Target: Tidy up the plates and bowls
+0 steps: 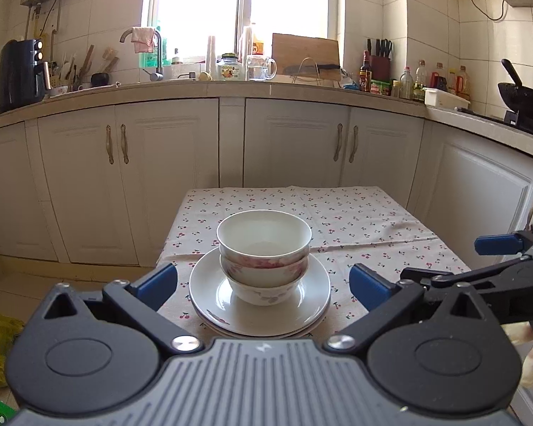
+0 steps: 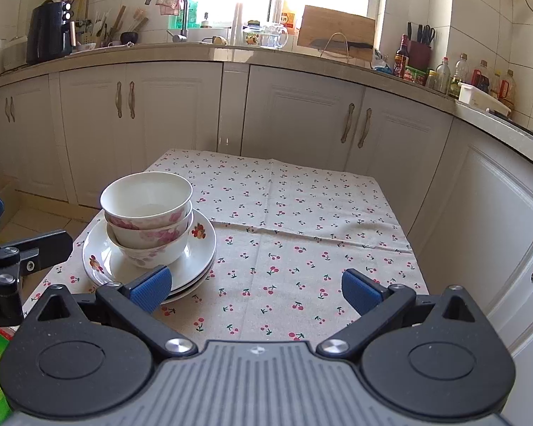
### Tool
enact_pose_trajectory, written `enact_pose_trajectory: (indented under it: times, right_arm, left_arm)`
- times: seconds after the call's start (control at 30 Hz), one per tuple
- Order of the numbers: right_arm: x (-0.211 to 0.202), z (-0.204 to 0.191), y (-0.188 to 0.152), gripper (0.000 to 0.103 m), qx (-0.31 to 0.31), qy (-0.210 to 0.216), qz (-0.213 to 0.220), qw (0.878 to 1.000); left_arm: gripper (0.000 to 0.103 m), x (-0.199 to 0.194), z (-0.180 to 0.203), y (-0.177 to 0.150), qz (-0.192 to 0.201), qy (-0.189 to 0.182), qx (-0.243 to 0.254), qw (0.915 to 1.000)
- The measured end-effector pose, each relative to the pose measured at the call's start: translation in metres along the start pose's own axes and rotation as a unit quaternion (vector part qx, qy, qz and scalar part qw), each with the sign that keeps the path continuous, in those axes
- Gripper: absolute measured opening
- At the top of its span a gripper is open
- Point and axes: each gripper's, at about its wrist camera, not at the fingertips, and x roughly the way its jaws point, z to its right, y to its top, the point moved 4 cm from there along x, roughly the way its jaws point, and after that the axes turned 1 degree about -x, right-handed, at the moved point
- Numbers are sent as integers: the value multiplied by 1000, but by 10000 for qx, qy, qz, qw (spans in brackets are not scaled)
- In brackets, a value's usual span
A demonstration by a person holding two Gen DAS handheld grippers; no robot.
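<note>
I find both grippers wide open, holding nothing. The bowls (image 1: 264,248) sit nested on stacked plates (image 1: 209,287), just ahead between the left gripper (image 1: 263,284) fingers, and left of the right gripper (image 2: 256,289).

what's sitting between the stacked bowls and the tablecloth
Stacked plates: the bowls stand on them and the plates rest on the tablecloth. The right wrist view shows it best.

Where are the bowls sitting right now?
The bowls sit nested on the stacked plates at the left near edge of the cherry-print tablecloth in the right wrist view; in the left wrist view they are dead centre.
</note>
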Motion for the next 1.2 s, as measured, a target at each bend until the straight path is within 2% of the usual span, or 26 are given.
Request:
enact_pose_trajectory:
  times: [0.47,1.2]
  right_arm:
    - [-14,-6,1,103,-14,-54,250,9997]
    - [-21,-4,1,103,60,-135,387,9991]
  left_arm:
    - [102,-6,3,-2,131,30,6,9999]
    - [102,-10,6,-2,165,-45,-42,9998]
